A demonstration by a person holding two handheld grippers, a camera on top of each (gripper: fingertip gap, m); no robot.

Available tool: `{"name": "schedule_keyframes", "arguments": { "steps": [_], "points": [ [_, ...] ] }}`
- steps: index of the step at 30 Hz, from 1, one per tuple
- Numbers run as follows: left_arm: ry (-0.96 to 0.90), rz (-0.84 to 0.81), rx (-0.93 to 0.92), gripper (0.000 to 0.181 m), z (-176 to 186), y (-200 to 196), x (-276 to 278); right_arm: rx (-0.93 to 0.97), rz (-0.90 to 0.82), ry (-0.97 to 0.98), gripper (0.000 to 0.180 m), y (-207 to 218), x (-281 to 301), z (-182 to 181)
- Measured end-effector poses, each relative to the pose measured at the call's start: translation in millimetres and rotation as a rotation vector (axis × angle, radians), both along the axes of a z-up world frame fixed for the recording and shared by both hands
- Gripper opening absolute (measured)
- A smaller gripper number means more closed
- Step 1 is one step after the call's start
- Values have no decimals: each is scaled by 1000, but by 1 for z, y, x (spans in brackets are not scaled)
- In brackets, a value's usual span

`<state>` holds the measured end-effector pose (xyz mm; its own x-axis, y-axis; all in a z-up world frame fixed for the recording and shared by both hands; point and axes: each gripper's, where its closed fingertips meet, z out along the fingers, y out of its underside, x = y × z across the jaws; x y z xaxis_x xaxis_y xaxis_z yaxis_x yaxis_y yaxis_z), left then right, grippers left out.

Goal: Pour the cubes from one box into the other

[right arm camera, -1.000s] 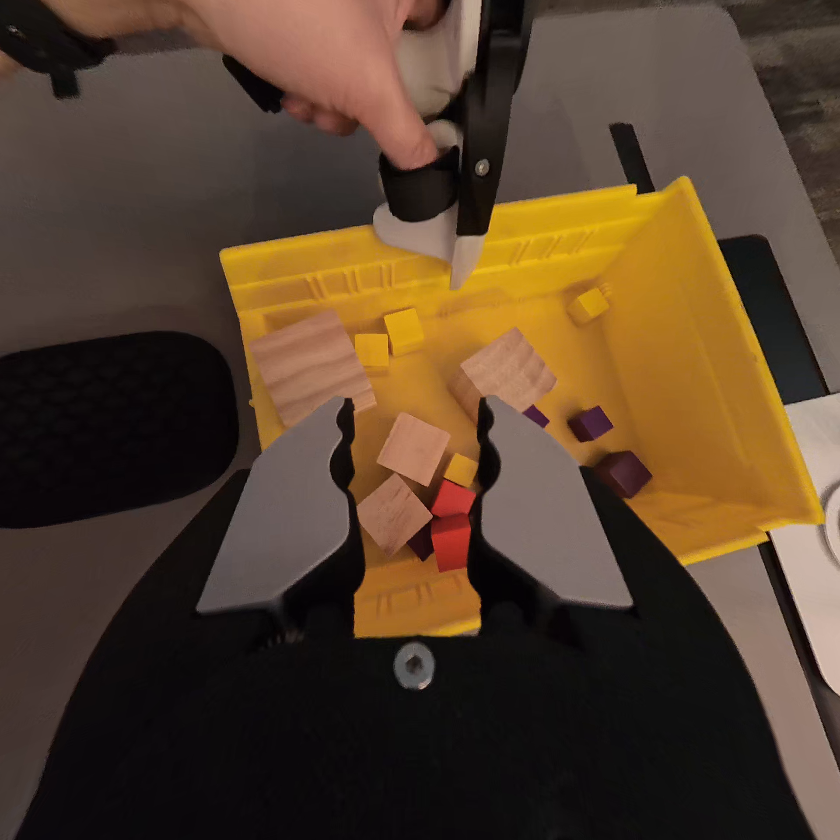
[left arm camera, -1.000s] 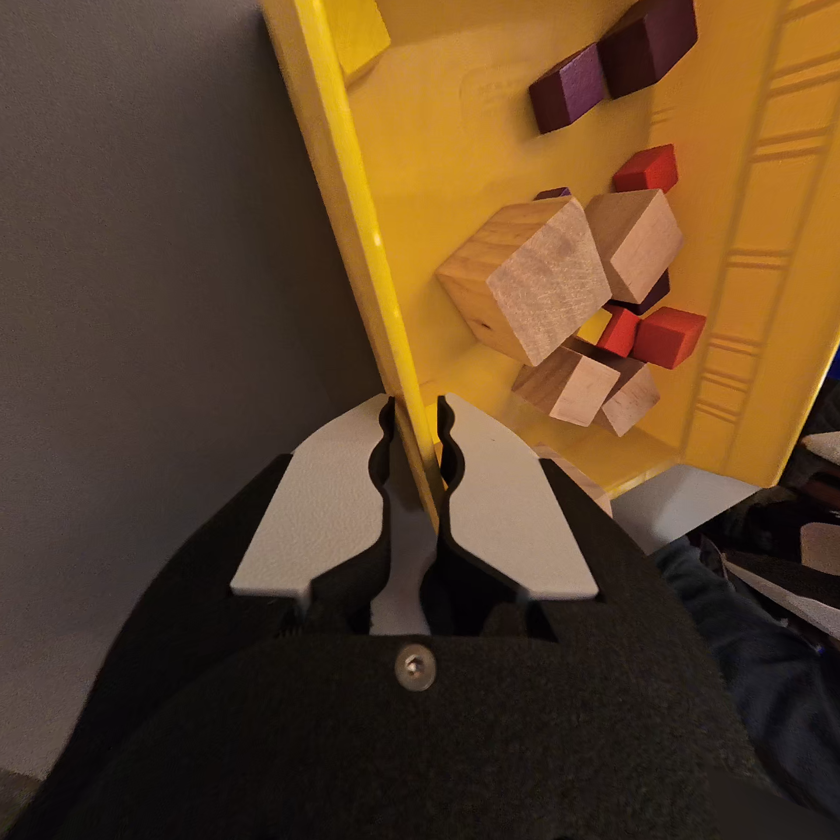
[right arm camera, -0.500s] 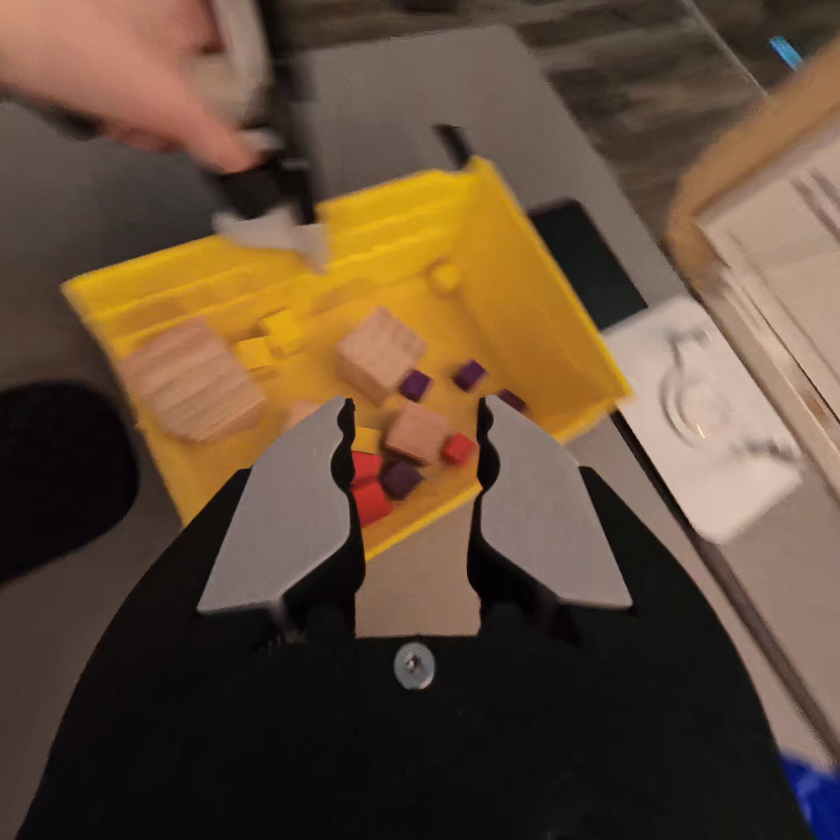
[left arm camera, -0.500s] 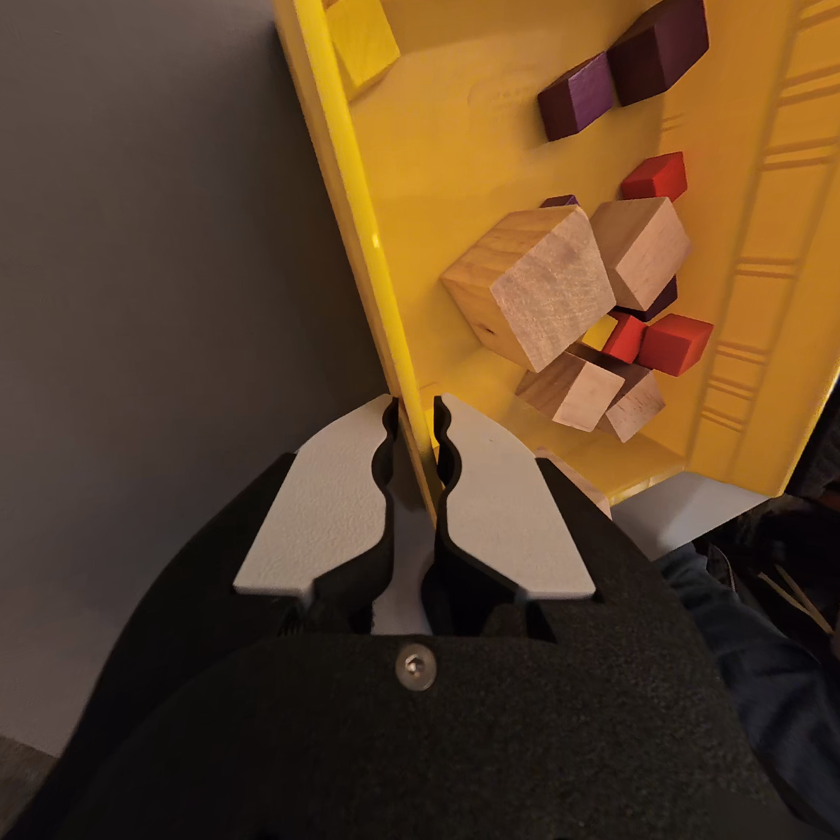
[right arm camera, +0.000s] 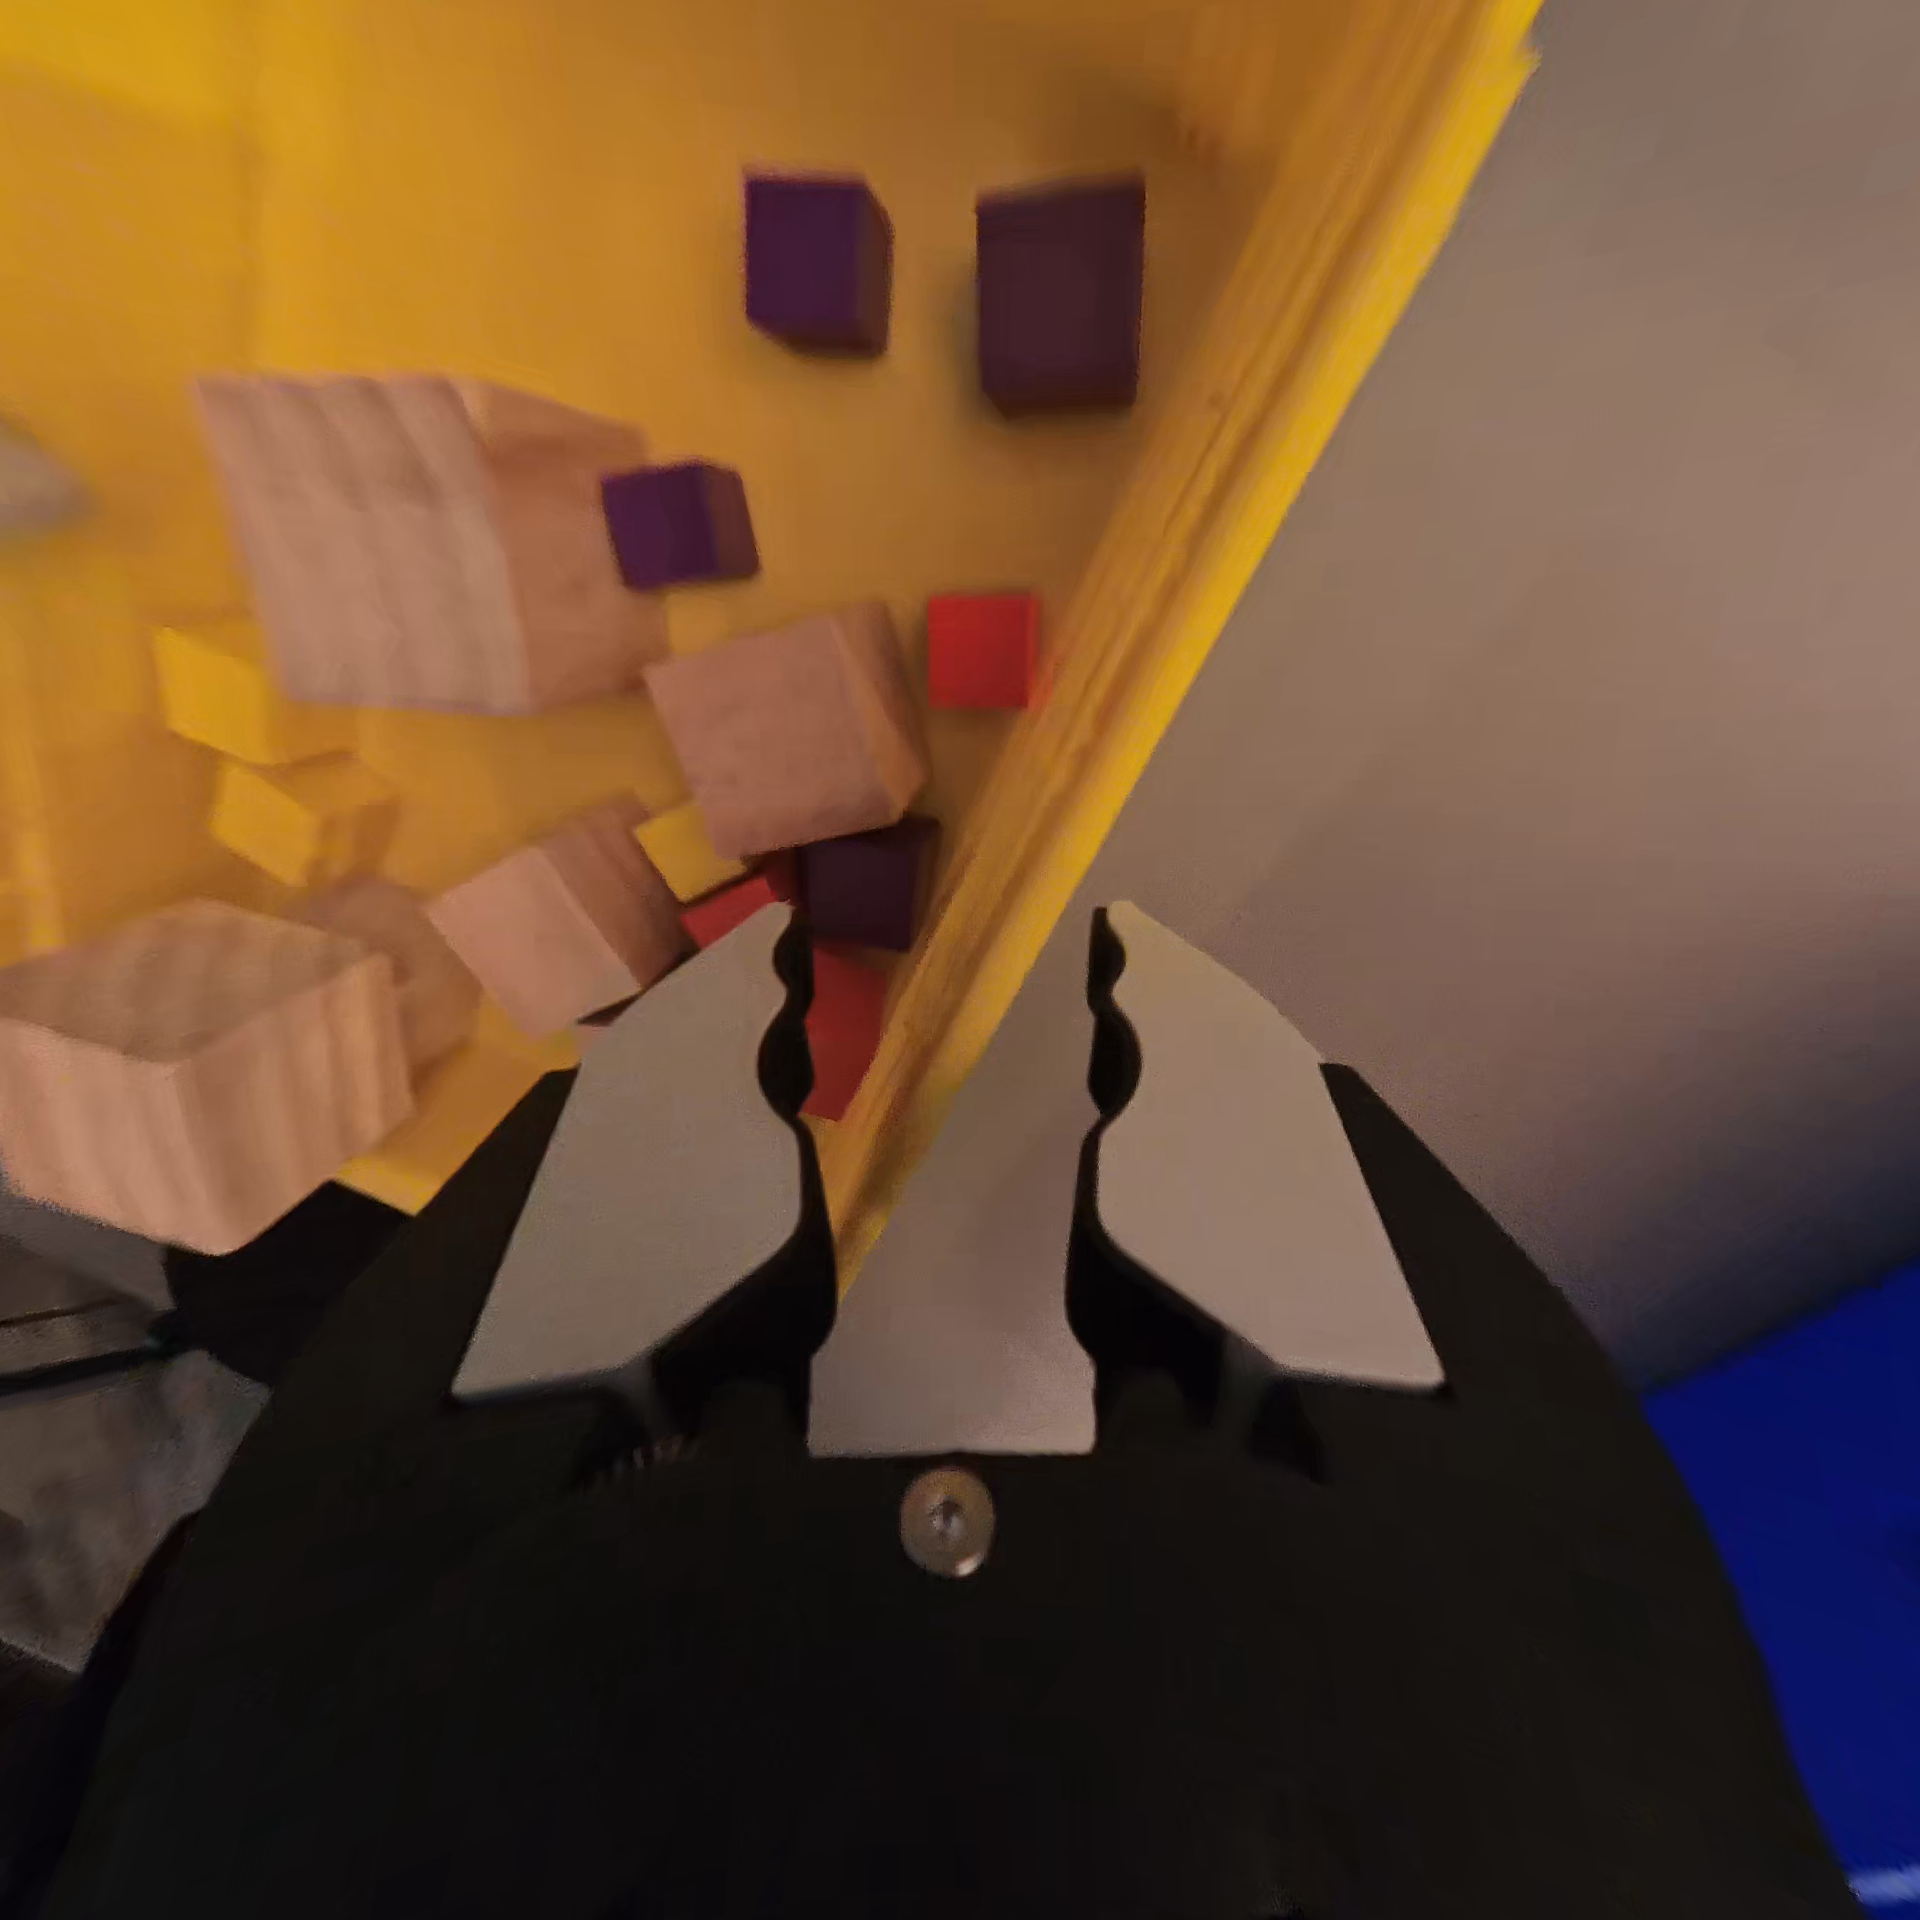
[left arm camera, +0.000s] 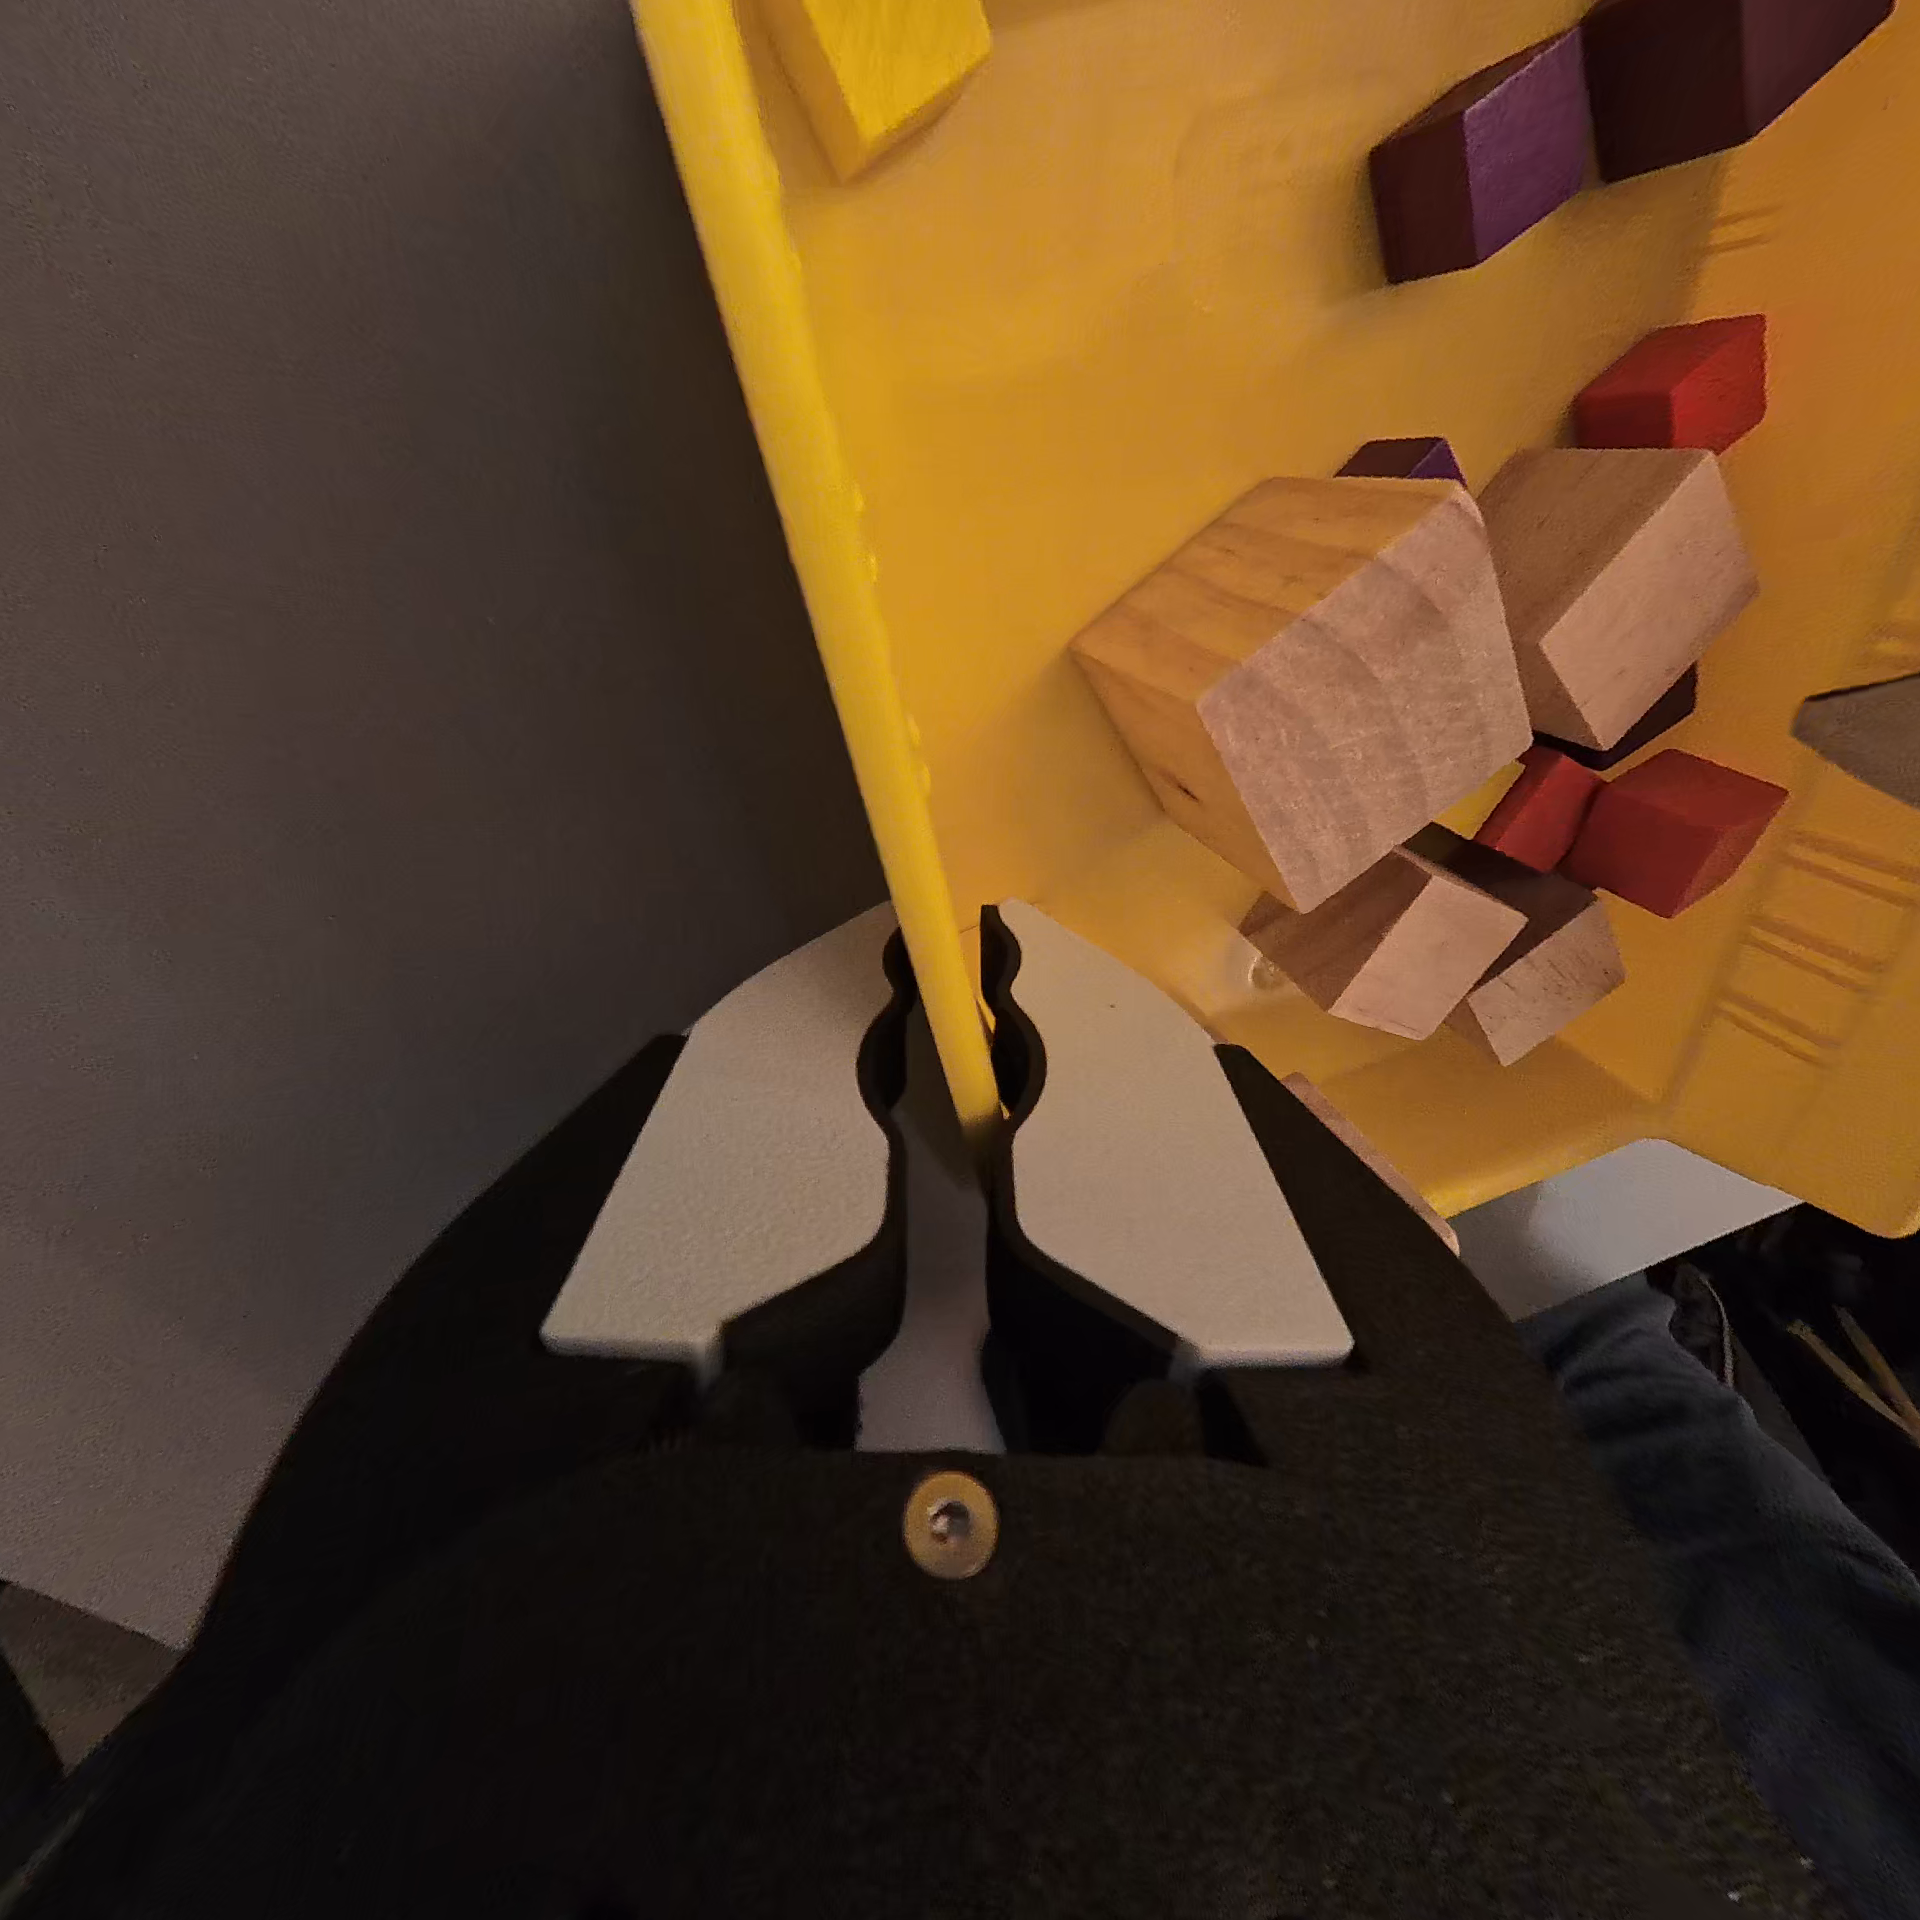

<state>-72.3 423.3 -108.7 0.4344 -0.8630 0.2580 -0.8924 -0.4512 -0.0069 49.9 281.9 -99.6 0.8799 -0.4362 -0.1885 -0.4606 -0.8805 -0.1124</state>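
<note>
A yellow box (left arm camera: 1091, 343) holds several wooden, purple, red and yellow cubes, among them a large wooden cube (left arm camera: 1320, 686). My left gripper (left arm camera: 940, 925) is shut on the box's thin side wall (left arm camera: 821, 468), one finger inside and one outside. In the blurred right wrist view, my right gripper (right arm camera: 940, 925) is open and straddles the box's opposite wall (right arm camera: 1143, 644). That wall runs between the fingers, close to the left one. Wooden cubes (right arm camera: 416, 540), purple cubes (right arm camera: 1060, 291) and a red cube (right arm camera: 982, 649) lie inside. No second box shows clearly.
The grey table (left arm camera: 364, 520) lies left of the box and also shows in the right wrist view (right arm camera: 1558, 727). A blue object (right arm camera: 1808, 1507) sits at the lower right. A person's dark trouser leg (left arm camera: 1714, 1455) is beyond the table edge.
My right gripper has swung from above the box down to its far wall and now straddles it, still open. My left gripper keeps its grip; the box looks slightly closer.
</note>
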Motion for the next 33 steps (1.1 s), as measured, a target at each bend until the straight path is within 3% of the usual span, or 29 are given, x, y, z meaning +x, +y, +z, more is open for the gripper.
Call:
{"name": "schedule_keyframes", "arguments": {
  "steps": [3, 8, 18, 25, 33],
  "points": [
    [20, -12, 22, 9, -1, 1, -1, -104, 23, -88, 31, -3, 3, -14],
    [40, -13, 46, 8, -1, 2, -2, -46, -72, -54, 9, 5, 6, -17],
    [153, -73, 131, 8, 14, -14, -2, -48, -90, 66, 6, -10, 10, -13],
    [182, -125, 206, 8, 78, -51, 47, 0, -116, 82, 6, -48, 54, 42],
    [21, -253, 289, 8, 166, -139, 172, 84, -257, 9, 5, -148, 161, 136]
  ]
}}
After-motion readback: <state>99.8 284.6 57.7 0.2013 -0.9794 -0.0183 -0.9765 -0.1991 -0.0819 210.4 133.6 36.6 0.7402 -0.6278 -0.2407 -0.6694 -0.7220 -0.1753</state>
